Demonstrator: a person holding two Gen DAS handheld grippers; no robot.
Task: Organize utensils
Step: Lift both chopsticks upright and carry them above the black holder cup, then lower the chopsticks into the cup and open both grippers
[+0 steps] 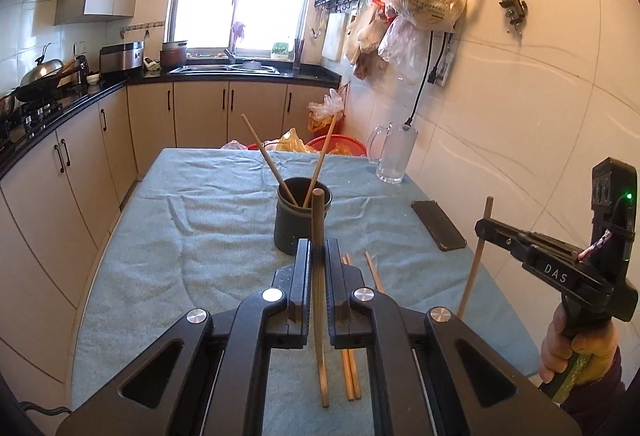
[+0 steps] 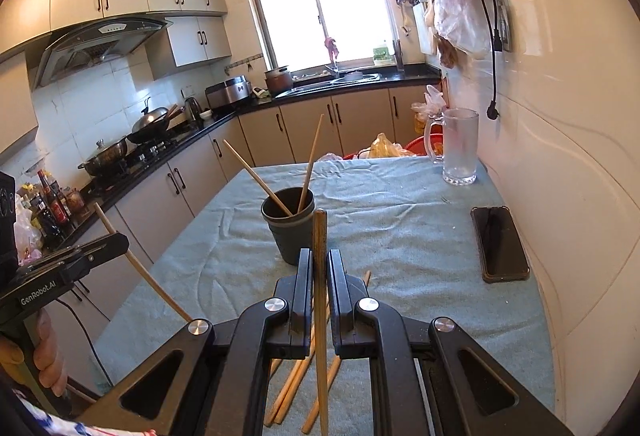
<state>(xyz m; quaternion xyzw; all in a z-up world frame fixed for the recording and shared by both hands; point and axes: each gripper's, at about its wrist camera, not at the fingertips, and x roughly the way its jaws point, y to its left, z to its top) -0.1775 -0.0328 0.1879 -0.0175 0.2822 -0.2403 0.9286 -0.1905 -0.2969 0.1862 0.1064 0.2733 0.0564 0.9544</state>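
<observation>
Two tongs each clamp one chopstick upright above the counter (image 1: 168,220). The left tongs (image 1: 318,256) pinch a chopstick (image 1: 318,220) just in front of the dark cup (image 1: 294,232), which holds two leaning chopsticks (image 1: 266,159). More loose chopsticks (image 1: 350,368) lie on the cloth. Further right, the right tongs (image 1: 486,228) grip another chopstick (image 1: 476,260), near the phone (image 1: 438,224).

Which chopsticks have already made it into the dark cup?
Only two chopsticks stand in the dark cup, leaning apart. One more is pinched in the left gripper, another in the right gripper; the rest lie flat on the cloth.
</observation>
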